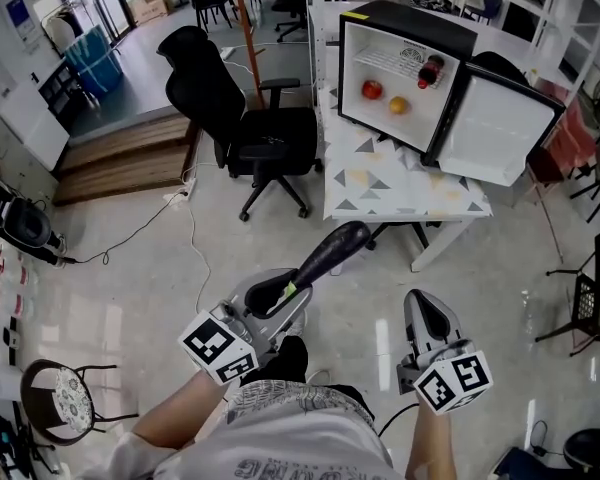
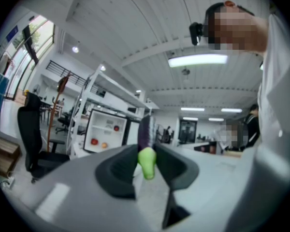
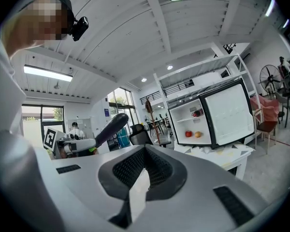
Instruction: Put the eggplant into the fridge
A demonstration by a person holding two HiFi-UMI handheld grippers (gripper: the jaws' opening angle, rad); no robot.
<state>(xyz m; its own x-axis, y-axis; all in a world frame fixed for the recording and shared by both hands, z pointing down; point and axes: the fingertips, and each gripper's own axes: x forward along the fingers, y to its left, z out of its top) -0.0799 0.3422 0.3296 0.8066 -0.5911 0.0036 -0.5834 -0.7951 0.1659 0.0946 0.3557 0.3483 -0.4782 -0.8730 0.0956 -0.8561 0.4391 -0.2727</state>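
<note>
Your left gripper [image 1: 285, 296] clamps the eggplant [image 1: 332, 251] by its green stem end, body jutting forward. Carry it level into the open fridge [image 1: 412, 20] at the tabletop's [image 1: 400, 190] far edge, clear of the door [image 1: 505, 128]. Your right gripper [image 1: 427, 316], jaws together and empty, should stay aside.

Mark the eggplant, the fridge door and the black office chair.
eggplant [image 1: 332, 251], head view, middle of its dark body.
fridge door [image 1: 507, 128], head view, white inner panel.
black office chair [image 1: 272, 136], head view, seat cushion.
</note>
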